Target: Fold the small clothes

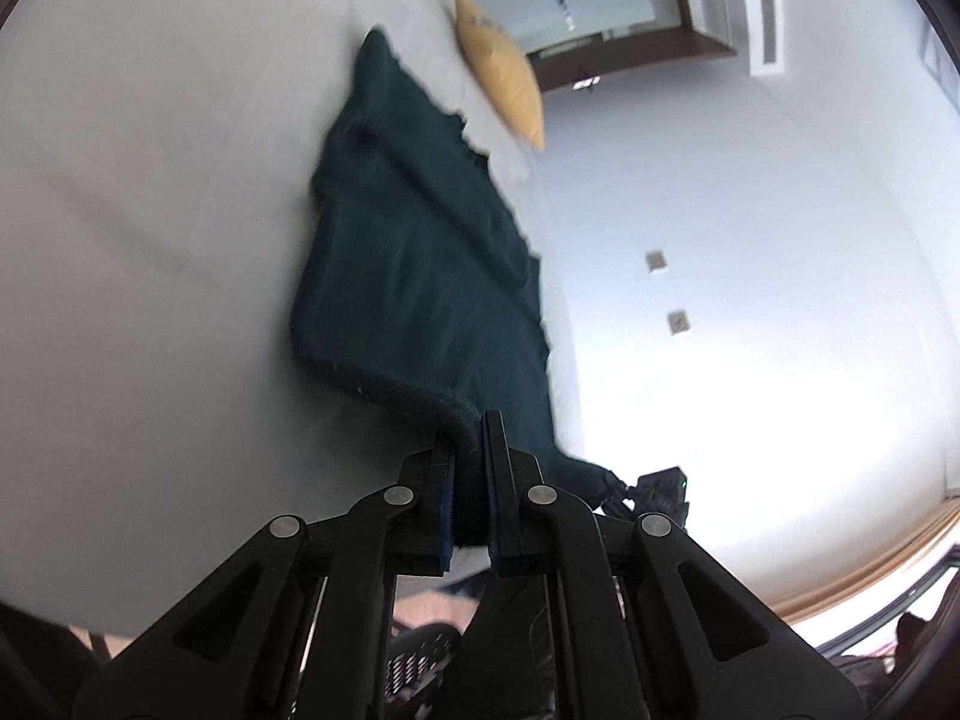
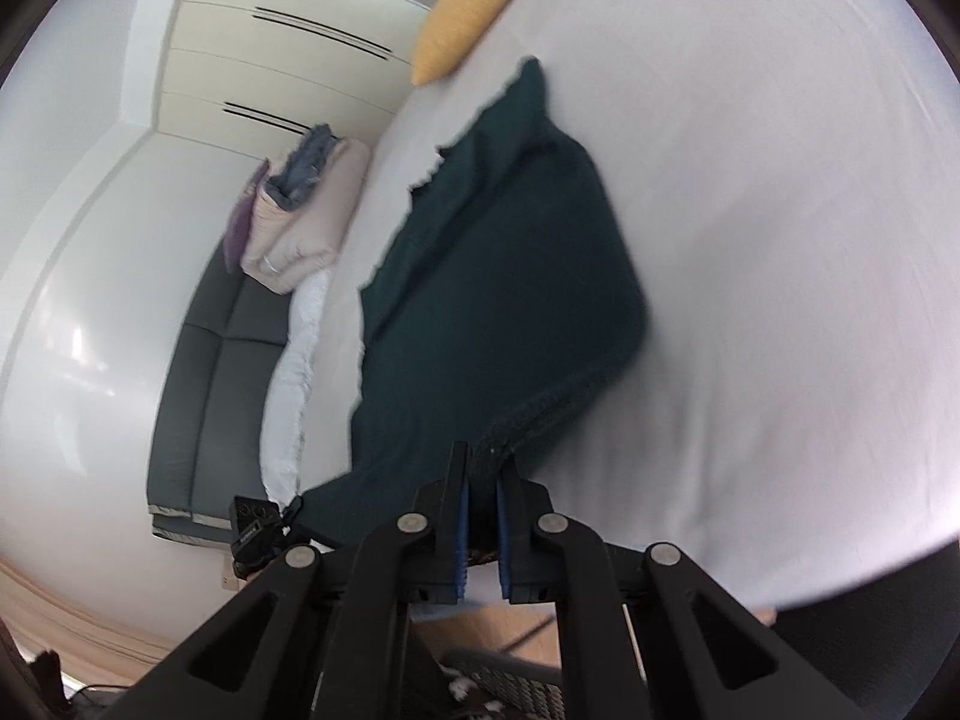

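Over a white bed sheet: left gripper and right gripper pinched near corners of dark teal knit garment, spread toward mustard cushion; beyond, white wall, wardrobe doors.

My left gripper and right gripper: both angled slightly downward, blue-padded jaws pinched nearly closed on dark green cloth.
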Action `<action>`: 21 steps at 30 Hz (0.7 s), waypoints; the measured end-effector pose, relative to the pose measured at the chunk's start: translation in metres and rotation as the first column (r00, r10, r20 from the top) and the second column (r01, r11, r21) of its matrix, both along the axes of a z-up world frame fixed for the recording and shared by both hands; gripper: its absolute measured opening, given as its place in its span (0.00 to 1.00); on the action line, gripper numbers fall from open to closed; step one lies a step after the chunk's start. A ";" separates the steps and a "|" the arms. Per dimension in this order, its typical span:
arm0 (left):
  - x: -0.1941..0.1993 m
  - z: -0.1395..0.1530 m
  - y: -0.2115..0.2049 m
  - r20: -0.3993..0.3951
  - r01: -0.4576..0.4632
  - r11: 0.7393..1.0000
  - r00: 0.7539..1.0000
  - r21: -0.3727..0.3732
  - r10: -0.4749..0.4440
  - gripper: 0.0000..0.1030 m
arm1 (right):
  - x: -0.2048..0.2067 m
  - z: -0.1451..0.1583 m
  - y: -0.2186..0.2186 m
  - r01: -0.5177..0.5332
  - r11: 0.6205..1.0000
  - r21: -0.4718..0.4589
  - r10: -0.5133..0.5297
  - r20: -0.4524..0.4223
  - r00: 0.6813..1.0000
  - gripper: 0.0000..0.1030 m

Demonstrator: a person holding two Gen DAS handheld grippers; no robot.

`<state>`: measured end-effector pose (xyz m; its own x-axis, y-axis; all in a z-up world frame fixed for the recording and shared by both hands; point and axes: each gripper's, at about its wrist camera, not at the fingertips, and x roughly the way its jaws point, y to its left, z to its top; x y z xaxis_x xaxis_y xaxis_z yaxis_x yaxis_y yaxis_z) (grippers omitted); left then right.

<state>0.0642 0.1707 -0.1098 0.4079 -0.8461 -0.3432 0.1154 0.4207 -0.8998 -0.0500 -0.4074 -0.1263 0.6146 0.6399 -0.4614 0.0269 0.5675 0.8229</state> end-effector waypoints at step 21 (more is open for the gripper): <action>0.020 0.011 0.008 -0.025 0.000 0.983 1.000 0.185 0.005 0.94 | 0.058 0.023 0.013 0.004 1.000 0.006 -0.004 0.048 0.999 0.07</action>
<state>0.0846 0.1788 -0.0991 0.3987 -0.7660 -0.5043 0.0922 0.5805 -0.8090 0.0084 -0.3942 -0.1035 0.6386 0.6398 -0.4277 -0.0102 0.5627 0.8266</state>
